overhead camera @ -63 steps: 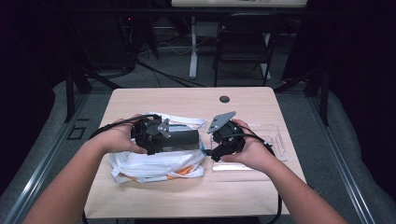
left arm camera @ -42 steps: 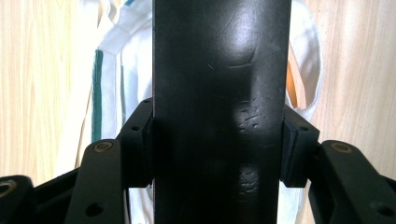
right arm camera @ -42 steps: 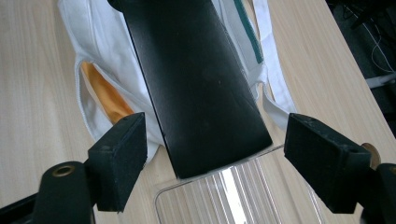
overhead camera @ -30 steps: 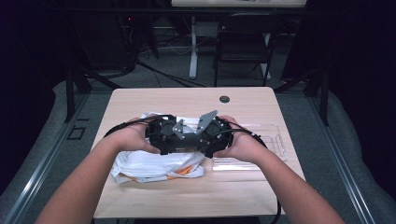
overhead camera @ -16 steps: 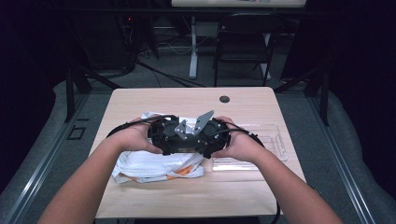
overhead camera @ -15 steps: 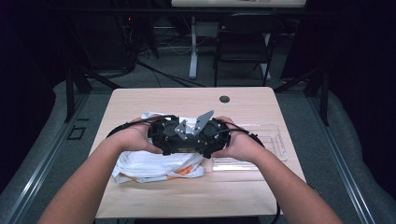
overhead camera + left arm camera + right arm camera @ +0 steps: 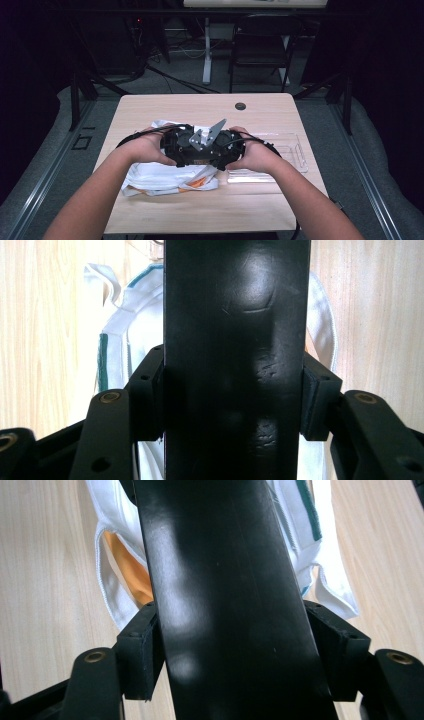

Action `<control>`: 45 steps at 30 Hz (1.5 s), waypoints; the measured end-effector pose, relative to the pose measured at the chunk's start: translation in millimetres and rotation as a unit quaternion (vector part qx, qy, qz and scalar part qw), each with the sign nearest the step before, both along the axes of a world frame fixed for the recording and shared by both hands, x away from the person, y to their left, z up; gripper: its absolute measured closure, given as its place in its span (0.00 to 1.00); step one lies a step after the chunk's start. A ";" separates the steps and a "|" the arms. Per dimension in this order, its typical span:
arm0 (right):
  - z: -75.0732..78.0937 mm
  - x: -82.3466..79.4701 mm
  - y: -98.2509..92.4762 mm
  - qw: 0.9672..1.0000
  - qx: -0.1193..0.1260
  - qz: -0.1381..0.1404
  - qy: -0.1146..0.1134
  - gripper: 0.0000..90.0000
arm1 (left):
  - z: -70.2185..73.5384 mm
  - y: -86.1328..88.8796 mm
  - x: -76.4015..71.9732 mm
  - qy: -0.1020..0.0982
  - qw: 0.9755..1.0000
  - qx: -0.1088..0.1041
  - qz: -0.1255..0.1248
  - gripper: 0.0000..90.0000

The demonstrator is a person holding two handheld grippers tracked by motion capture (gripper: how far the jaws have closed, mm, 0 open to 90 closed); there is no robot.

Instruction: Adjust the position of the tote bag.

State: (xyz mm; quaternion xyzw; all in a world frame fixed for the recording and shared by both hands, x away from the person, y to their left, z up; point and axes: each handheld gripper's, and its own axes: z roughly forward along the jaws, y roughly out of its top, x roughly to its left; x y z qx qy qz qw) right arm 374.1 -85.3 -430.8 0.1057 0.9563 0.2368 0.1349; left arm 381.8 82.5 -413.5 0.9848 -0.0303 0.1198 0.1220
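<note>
black flat bar point(image 7: 235, 360) sits between both claws, held level just above the white cloth bag point(image 7: 165, 175). left claw point(image 7: 235, 395) is clamped on the bar, a pad point(image 7: 150, 395) pressed to each long edge. right claw point(image 7: 240, 650) grips the same bar from the opposite end; its jaws have just been closing, and its pads point(image 7: 142, 650) meet the bar's sides. in the high view the left claw point(image 7: 180, 147) and right claw point(image 7: 227, 150) meet body to body over the bag. the bag, with orange and green trim, lies on the counter point(image 7: 150, 107). a clear plastic tray point(image 7: 292, 155) rests just right of the bag. a small dark disc point(image 7: 240, 106) lies beyond the bag, near the counter's far edge.
</note>
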 end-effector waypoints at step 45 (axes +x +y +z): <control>1.7 2.5 -4.9 1.000 0.006 0.010 0.018 0.46 | 5.6 7.3 -0.5 -0.016 0.999 -0.042 0.023 0.39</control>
